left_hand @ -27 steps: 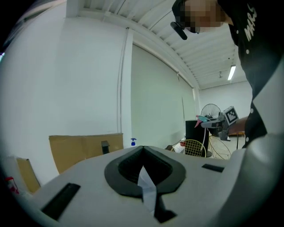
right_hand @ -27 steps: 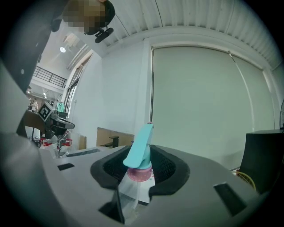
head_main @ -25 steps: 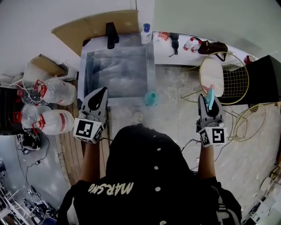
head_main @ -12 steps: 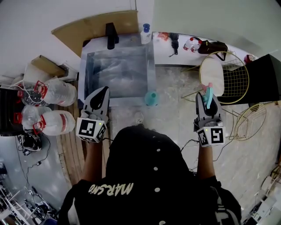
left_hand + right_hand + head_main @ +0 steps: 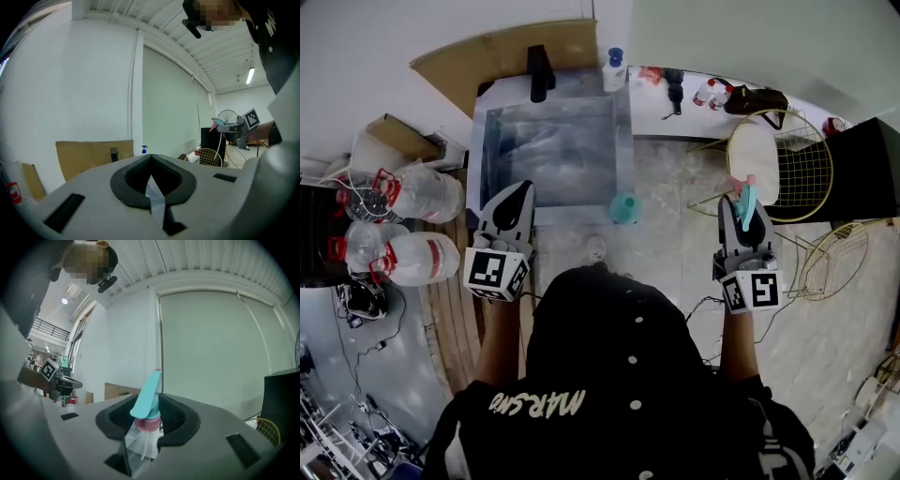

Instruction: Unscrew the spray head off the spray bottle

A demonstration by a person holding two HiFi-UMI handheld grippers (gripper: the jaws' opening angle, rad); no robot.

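My right gripper (image 5: 741,202) is shut on the spray head (image 5: 748,201), a teal trigger piece with a pink collar. In the right gripper view the spray head (image 5: 147,398) stands upright between the black pads, its clear tube trailing back toward the camera. A teal bottle (image 5: 622,208) stands apart from it at the near edge of the steel table (image 5: 487,150), between the two grippers. My left gripper (image 5: 519,193) is shut and holds nothing; in the left gripper view its pads (image 5: 151,165) meet. Both grippers are held level in the air in front of the person.
Large water jugs (image 5: 420,197) with red caps lie at the left. Gold wire chairs (image 5: 783,164) stand at the right. A blue-capped bottle (image 5: 612,71) and a black block (image 5: 539,75) are at the table's far end, by a cardboard sheet (image 5: 516,52).
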